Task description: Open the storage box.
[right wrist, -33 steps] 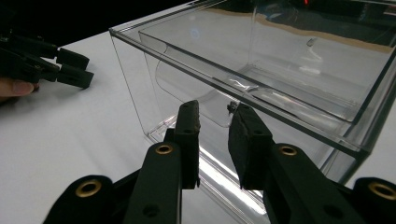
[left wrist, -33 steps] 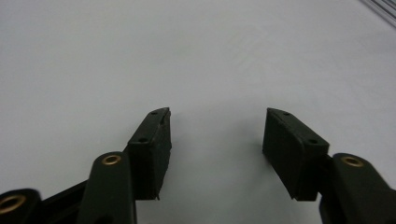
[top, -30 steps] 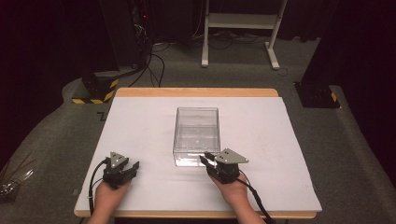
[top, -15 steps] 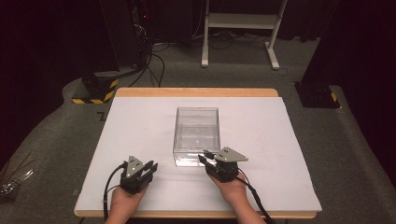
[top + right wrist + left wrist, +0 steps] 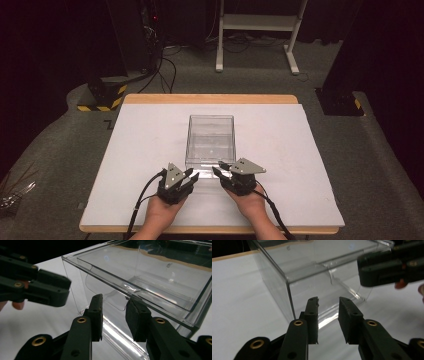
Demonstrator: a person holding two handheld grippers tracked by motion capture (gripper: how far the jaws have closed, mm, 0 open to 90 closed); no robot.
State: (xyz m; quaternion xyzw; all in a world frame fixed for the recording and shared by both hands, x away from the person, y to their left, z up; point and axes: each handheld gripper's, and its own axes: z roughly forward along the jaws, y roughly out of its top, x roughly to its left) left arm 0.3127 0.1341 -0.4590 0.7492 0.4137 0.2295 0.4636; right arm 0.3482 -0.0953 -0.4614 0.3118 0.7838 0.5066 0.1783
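Note:
A clear plastic box (image 5: 210,140) with an inner drawer stands in the middle of the white table top (image 5: 140,140). Both grippers sit just in front of its near wall. My left gripper (image 5: 194,175) is open by a narrow gap and points at the near left corner of the box (image 5: 312,272), with nothing between its jaws. My right gripper (image 5: 216,170) is open too, aimed at the curved finger notch in the front of the box (image 5: 155,275). In the left gripper view the left gripper (image 5: 328,307) faces the right gripper (image 5: 392,267). In the right gripper view the right gripper (image 5: 113,307) faces the left gripper (image 5: 37,287).
The table's wooden edge (image 5: 210,98) runs along the back. On the floor behind stand a yellow-and-black striped base (image 5: 100,100), cables and the legs of a white stand (image 5: 255,30). A black block (image 5: 340,102) lies at the back right.
My left gripper has moved right and slightly forward, from the table's near left to the box's front. The right gripper and the box have stayed put.

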